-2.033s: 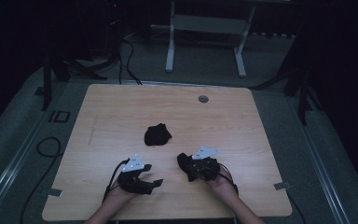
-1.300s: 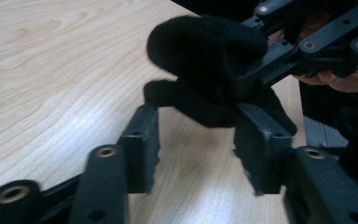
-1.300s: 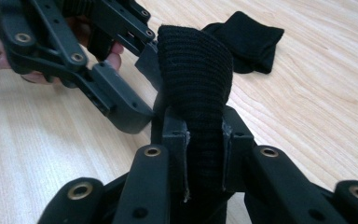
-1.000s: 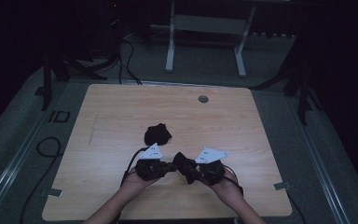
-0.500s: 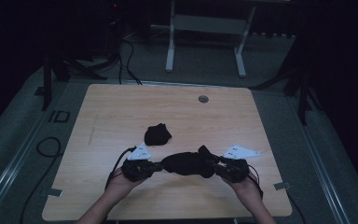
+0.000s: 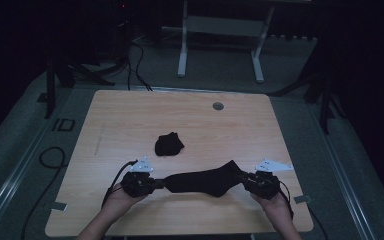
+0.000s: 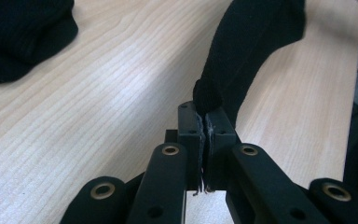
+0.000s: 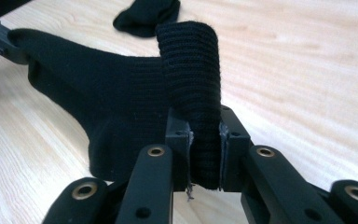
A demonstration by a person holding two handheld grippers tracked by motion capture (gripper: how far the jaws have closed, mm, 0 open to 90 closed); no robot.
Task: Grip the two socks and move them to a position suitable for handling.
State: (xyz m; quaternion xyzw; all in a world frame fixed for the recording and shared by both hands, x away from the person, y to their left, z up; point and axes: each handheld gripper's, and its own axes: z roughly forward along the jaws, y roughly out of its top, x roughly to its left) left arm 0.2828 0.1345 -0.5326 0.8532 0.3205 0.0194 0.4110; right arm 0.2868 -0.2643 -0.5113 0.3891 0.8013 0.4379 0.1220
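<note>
A black sock [image 6: 205, 181] is stretched out flat between my two grippers near the table's front edge. My left gripper [image 6: 161, 183] is shut on its toe end [image 7: 208, 95], pinched between the jaws. At the other side my right gripper [image 6: 245, 180] is shut on the ribbed cuff [image 8: 196, 102], which folds over between its jaws. A second black sock [image 6: 168, 144] lies bunched in a lump at the middle of the table, also seen as a dark heap [image 7: 23, 32] in the left gripper view and further off [image 8: 147, 16] in the right gripper view.
The wooden table [image 6: 130, 115] has a round grey grommet [image 6: 218, 106] near its far edge. Cables [image 6: 115, 182] trail from the left gripper over the front edge. A white desk frame [image 6: 220, 30] stands on the floor beyond the table.
The grippers came together over the sock, each took an end, and then moved apart sideways. The sock went from a bunched lump to a stretched-out strip.
</note>
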